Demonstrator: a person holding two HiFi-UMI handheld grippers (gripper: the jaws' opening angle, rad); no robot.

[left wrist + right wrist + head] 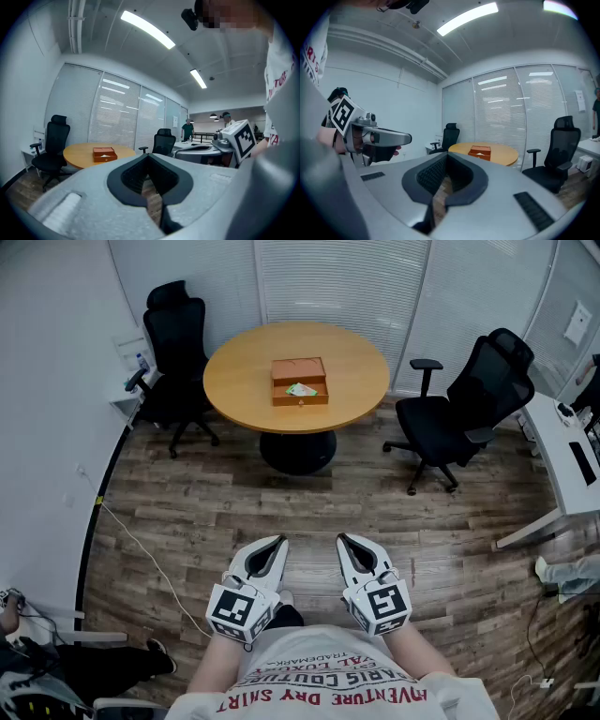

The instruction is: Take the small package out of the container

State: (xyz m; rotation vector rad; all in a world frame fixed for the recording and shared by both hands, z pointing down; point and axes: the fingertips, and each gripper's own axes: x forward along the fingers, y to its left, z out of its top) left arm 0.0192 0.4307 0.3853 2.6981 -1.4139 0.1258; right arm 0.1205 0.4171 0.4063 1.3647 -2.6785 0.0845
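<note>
An orange-brown open box point(300, 382) sits in the middle of the round wooden table point(234, 371), far ahead of me. A small white-and-green package point(300, 389) lies inside it. The box also shows small in the left gripper view point(104, 153) and the right gripper view point(480, 151). Both grippers hang close to my body, well short of the table. The left gripper point(274, 550) is shut with nothing held. The right gripper point(349, 547) is likewise shut and empty.
Black office chairs stand left point(173, 343) and right point(469, 409) of the table. A white desk point(567, 460) runs along the right. A cable point(141, 554) trails over the wood floor at left. Blinds cover the glass wall behind.
</note>
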